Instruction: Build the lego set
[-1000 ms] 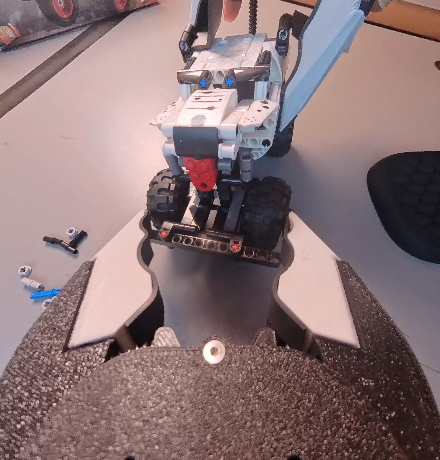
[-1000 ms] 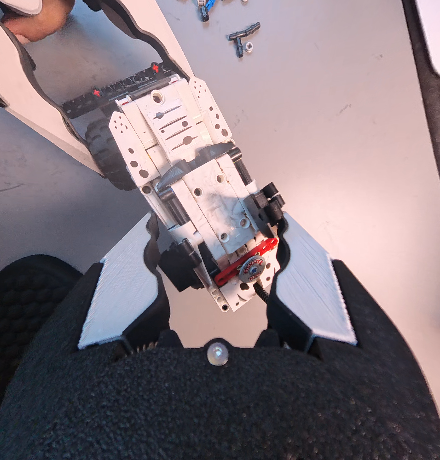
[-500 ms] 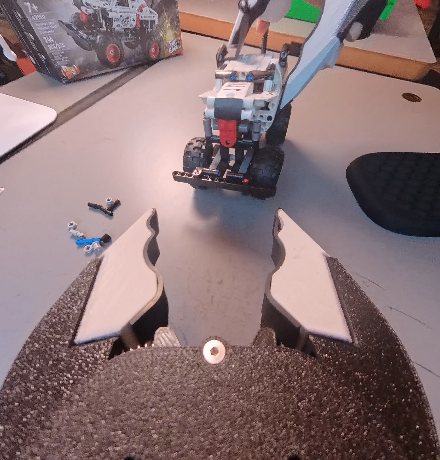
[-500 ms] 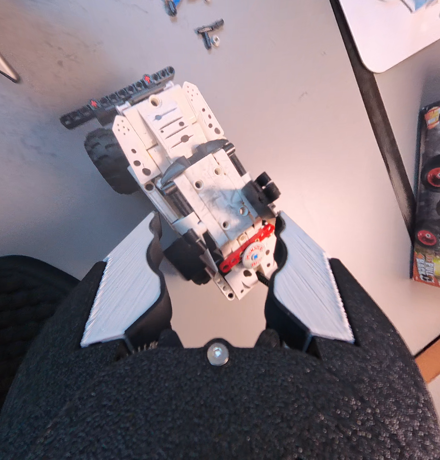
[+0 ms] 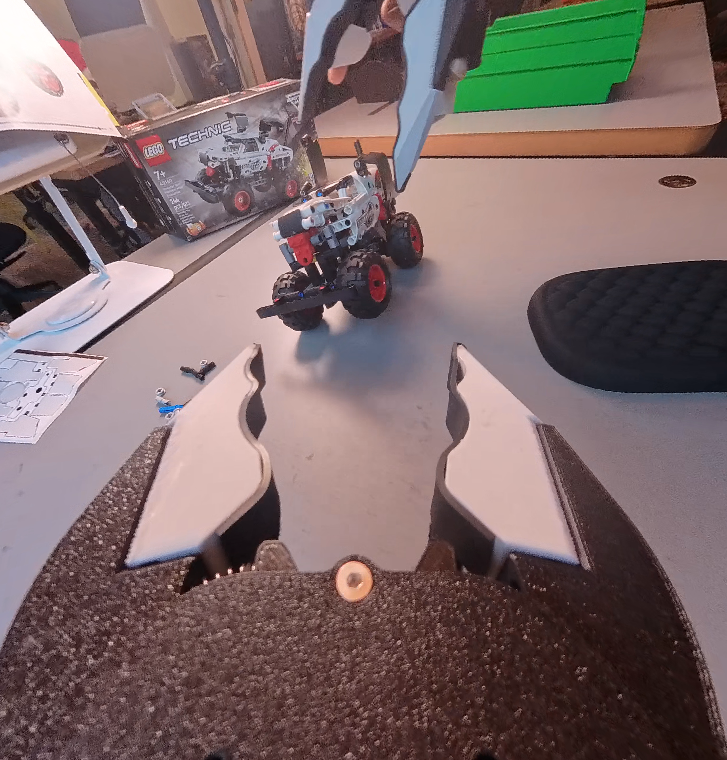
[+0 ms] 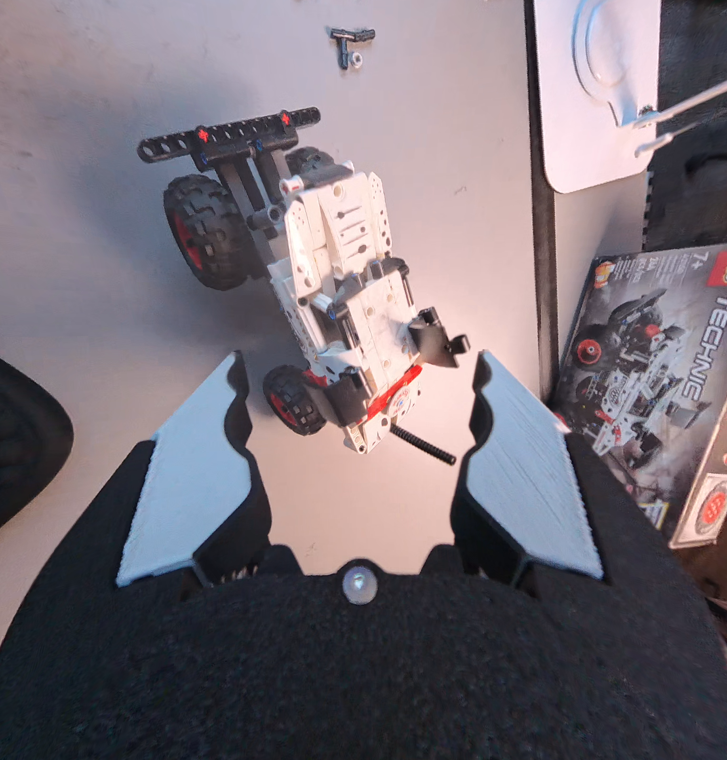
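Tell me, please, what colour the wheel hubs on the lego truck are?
Red hubs inside black tyres, clearest in the left wrist view.

Left view low, right view overhead; both share the truck (image 5: 337,251).

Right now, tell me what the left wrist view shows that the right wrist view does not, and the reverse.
Only the left wrist view shows the green stepped block, the sticker sheet, the blue pin and the open left gripper.

Only the right wrist view shows the truck's roof from above and the spring-like black tail.

Both show the truck standing free on the grey table, the open right gripper, the set's box, the black pad and the loose black connector.
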Tool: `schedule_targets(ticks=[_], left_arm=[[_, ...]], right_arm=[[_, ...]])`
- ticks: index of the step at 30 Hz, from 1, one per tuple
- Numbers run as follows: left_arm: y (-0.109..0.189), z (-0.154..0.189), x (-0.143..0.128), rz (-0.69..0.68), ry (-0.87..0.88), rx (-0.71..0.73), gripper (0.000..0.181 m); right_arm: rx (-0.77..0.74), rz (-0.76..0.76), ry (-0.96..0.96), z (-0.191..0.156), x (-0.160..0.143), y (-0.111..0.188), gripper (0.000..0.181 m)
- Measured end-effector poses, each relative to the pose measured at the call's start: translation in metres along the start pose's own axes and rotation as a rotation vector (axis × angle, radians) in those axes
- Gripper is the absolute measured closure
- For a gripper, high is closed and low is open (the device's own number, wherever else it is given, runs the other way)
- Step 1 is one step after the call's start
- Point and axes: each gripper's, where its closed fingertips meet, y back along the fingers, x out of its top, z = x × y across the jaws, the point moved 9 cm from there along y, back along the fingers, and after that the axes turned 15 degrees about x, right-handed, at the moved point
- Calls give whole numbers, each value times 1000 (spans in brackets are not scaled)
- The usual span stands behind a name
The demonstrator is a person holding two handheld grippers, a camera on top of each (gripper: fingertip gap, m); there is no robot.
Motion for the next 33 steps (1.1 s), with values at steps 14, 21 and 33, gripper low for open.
schedule_targets(ticks=[14, 21, 33], left_arm=[[22, 16, -4, 89, -32, 80, 104], [21, 19, -5, 83, -58, 87, 106], [17, 21, -7, 55, -72, 87, 109]], right_arm=[[192, -288, 151, -4, 30, -29, 89], [76, -65, 124, 21, 23, 33, 163], [-156, 39, 15, 80, 15, 9, 176]])
